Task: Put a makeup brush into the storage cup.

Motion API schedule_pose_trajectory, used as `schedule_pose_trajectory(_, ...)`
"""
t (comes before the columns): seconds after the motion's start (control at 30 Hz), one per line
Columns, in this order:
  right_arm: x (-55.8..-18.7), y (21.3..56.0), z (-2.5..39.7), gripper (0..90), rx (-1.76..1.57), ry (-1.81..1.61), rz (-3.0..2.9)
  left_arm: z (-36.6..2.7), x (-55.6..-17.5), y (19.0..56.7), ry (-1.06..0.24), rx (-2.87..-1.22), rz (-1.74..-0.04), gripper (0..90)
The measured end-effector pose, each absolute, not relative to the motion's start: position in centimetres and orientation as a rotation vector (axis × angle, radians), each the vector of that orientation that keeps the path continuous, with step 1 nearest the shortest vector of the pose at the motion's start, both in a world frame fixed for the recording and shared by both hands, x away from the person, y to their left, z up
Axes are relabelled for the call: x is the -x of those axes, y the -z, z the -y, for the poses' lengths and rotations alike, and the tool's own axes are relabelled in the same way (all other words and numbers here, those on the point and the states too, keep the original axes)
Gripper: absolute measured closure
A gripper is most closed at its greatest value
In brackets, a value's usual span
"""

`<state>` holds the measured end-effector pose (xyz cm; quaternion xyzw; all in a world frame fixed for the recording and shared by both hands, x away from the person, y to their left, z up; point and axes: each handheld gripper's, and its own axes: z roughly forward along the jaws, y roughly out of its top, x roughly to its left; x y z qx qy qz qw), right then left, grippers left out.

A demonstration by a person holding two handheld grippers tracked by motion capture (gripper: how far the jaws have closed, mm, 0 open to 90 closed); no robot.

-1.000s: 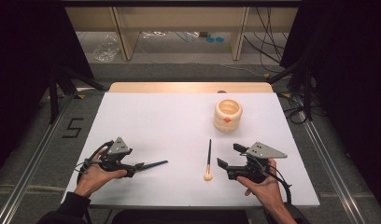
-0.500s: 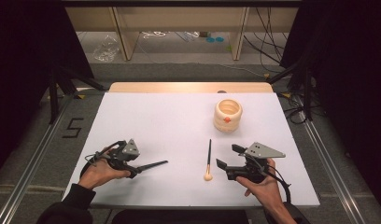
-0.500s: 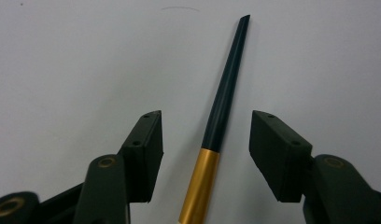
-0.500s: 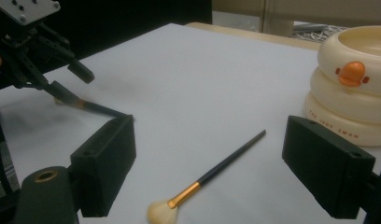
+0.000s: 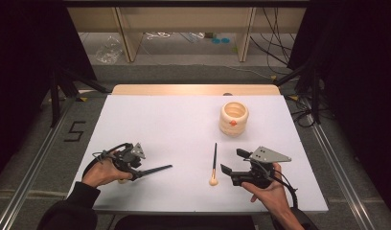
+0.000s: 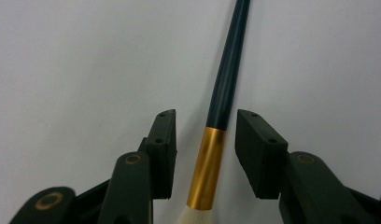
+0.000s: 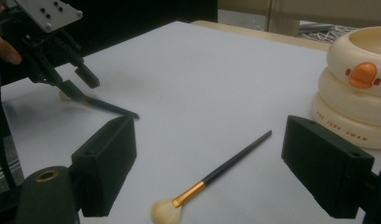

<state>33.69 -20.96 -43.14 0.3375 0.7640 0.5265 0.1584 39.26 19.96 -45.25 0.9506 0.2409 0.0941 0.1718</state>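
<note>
Straddling the left brush [image 6: 212, 154], the left gripper [image 6: 205, 125] has its jaws wide enough to leave a gap on either side of the gold ferrule, so I judge it has no hold of the brush yet. Seen from above, that brush lies flat on the table [image 5: 174, 124] at the person's left. Its dark handle points right across the sheet and its bristle end is tucked under the gripper. The long axis runs straight out between the jaws, so closing them would pinch it across the ferrule, which looks like the coming move. The right gripper [image 5: 225, 171] is empty with its jaws spread wide. It sits just right of the middle brush [image 5: 214, 160], which lies nearly straight away from the person, bristles nearest and tip toward the pot [image 5: 234, 119]. For that brush the right hand is plainly nearer. The two brushes are well apart.
</note>
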Motion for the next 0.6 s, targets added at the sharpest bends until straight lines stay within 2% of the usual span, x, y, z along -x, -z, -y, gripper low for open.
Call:
schedule_pose_trajectory(0.23, -33.7, 43.2, 20.8, 19.8, -0.939, -1.525, -2.198, -19.4, -39.4, 45.8, -0.193, -2.768, -0.675, 65.4)
schedule_pose_trajectory(0.27, -33.7, 43.2, 20.7, 19.8, -0.938, -1.524, -2.196, -19.2, -39.3, 45.9, -0.186, -2.75, -0.714, 65.4)
schedule_pose_trajectory(0.43, -33.7, 43.3, 20.6, 20.2, -0.929, -1.532, -2.192, -18.9, -39.7, 45.9, -0.185, -2.822, -0.669, 70.3)
schedule_pose_trajectory(0.6, -33.7, 43.3, 20.6, 20.4, -0.929, -1.53, -2.198, -18.7, -40.3, 46.0, -0.126, -2.872, -0.652, 72.7)
